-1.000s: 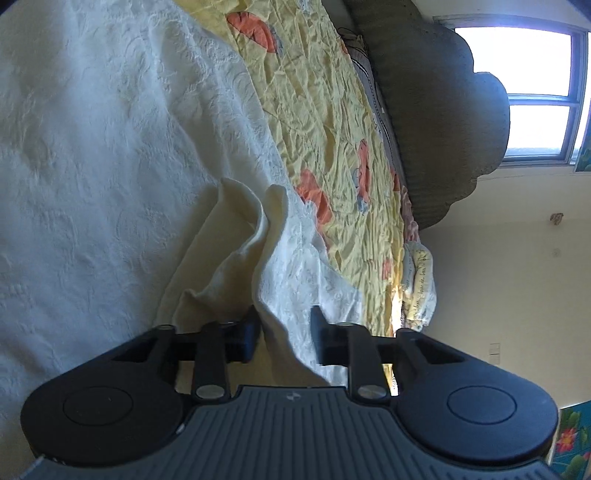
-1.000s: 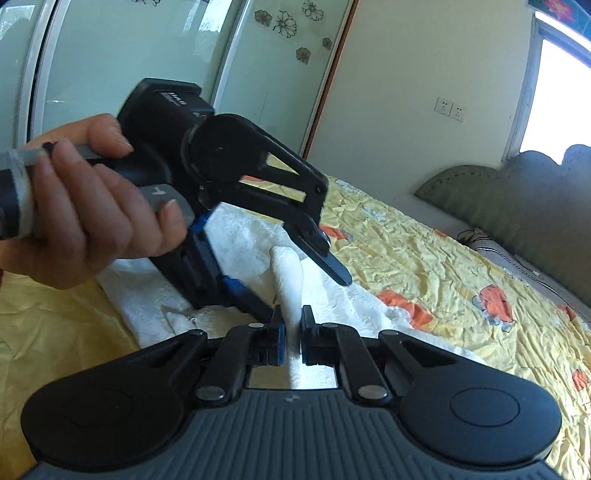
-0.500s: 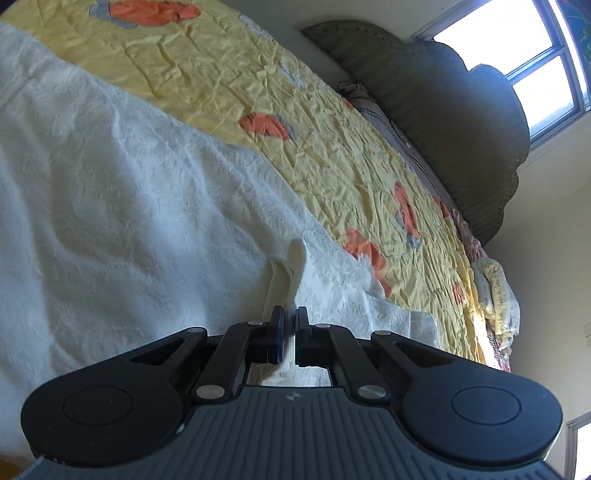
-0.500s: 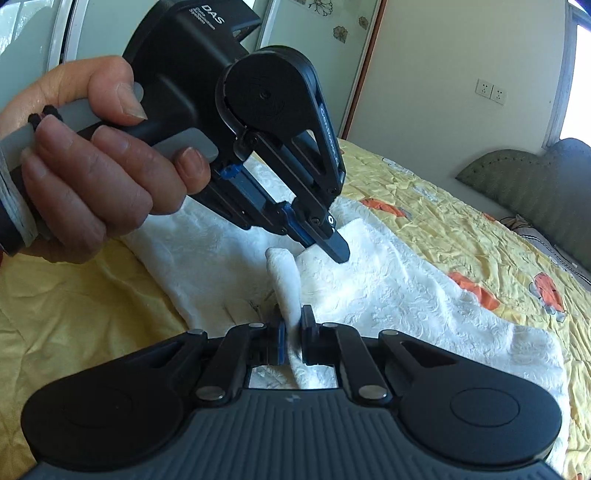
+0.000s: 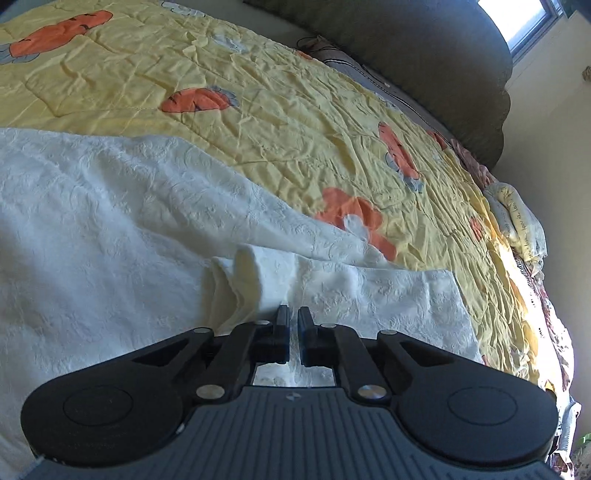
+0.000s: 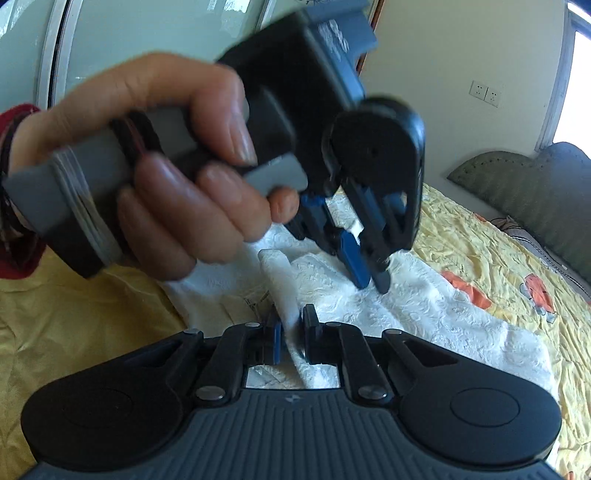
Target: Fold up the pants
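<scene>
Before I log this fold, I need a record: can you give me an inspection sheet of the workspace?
Surface: bed under a yellow quilt with orange prints.
Job's things: white textured pants spread on the quilt, one edge bunched upward.
Clutter: crumpled bedding at the bed's far side.
Grippers: left gripper shut on a pants fold; right gripper shut on a raised pants ridge.
Cables: nothing seen.
Surroundings: padded headboard, wall sockets, window.

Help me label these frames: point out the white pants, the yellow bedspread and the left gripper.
white pants [image 5: 110, 229]: left wrist view, flat embossed fabric.
yellow bedspread [image 5: 280, 122]: left wrist view, wrinkled bare patch.
left gripper [image 6: 371, 284]: right wrist view, between its fingertips.
</scene>
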Available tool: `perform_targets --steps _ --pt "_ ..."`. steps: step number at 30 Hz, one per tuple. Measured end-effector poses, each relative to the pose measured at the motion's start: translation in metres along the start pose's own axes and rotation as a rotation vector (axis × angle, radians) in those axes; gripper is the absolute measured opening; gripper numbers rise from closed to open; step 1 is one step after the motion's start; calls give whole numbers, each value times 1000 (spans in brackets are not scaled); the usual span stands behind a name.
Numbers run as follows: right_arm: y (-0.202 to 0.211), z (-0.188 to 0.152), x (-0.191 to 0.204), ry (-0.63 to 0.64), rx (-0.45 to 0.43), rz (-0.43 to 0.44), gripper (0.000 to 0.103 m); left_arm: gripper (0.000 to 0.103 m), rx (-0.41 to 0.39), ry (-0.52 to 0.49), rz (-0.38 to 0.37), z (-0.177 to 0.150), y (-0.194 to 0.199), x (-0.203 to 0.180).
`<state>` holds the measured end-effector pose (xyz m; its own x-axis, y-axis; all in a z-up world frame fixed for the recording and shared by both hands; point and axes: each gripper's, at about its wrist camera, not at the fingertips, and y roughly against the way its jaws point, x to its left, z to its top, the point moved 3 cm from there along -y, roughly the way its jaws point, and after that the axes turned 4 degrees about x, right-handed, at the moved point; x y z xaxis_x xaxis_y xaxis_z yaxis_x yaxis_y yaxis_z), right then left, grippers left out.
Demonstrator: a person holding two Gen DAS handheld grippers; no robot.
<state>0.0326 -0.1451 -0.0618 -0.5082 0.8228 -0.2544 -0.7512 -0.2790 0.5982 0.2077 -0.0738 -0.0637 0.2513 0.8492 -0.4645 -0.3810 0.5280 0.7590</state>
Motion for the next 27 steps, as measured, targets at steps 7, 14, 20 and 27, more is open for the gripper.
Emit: perform_targets --steps 7,14,20,27 --pt "35 -10 -73 -349 -73 52 12 13 -15 -28 14 0 0 -3" --pt "22 -17 -65 -408 -25 34 12 19 -82 -67 49 1 16 -11" --pt "-2 -14 -43 -388 28 138 12 19 -79 -92 100 2 12 -15" --pt "6 -17 -57 -471 -30 96 13 27 -128 -167 165 -5 28 -23"
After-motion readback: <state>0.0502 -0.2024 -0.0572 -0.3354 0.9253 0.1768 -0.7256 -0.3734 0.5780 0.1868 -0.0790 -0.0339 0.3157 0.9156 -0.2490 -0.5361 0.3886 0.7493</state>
